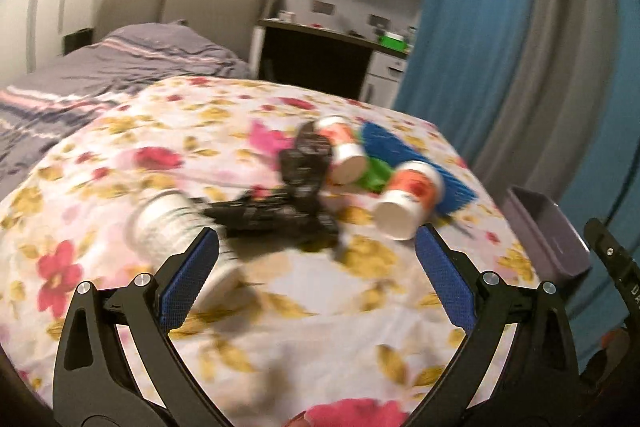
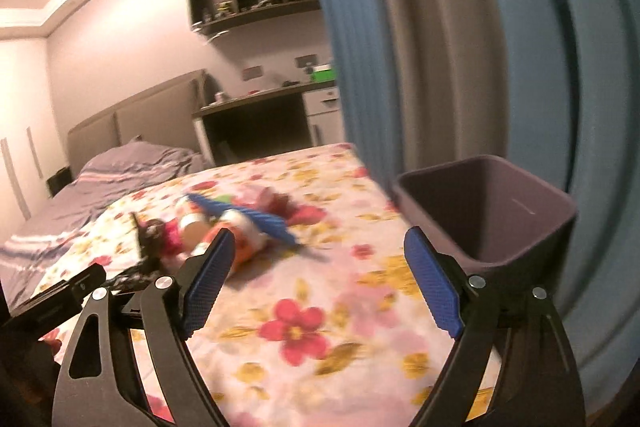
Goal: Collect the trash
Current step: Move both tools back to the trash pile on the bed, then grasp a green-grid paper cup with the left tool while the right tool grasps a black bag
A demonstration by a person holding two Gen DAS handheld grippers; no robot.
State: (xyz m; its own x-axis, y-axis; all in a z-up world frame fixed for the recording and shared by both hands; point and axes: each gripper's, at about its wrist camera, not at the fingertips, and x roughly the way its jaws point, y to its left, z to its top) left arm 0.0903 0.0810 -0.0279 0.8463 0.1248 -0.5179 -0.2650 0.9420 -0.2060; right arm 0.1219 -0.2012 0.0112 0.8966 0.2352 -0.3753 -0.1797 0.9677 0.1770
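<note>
Item: my left gripper (image 1: pixel 316 251) and right gripper (image 2: pixel 316 253), both spread wide, nothing held. Cups (image 1: pixel 408 197), black wrappers (image 1: pixel 280 215) mid-bed; purple bin (image 2: pixel 492 211) at the bed's right edge.

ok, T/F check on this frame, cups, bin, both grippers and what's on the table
1. Both grippers hold nothing. True: the left gripper and right gripper stand open, with nothing between the pads.
2. The purple bin is full of trash. False: the part of its inside that shows is bare.
3. The paper cups are standing upright. False: the orange-printed cup and the second cup lie on their sides.
4. A floral cloth covers the table. True.
5. The bin sits at the table's left edge. False: it is at the right edge, by the blue curtain.
</note>
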